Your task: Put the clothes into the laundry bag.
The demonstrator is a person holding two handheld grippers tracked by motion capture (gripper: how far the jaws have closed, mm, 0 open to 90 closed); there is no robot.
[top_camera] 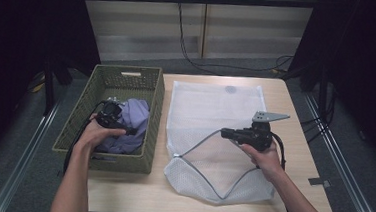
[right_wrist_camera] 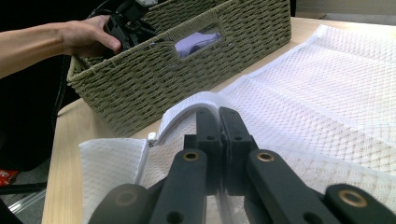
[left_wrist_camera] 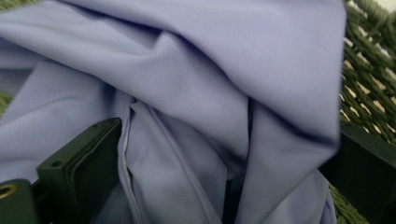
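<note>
High view | mesh bag (top_camera: 215,123) lengthwise, mouth near | right tongs (top_camera: 222,133) clamp its edge

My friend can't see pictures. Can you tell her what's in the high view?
A person's right tool pinches the zipper edge of a white mesh laundry bag on a wooden table. The left tool reaches into lilac cloth inside a green woven basket.
</note>
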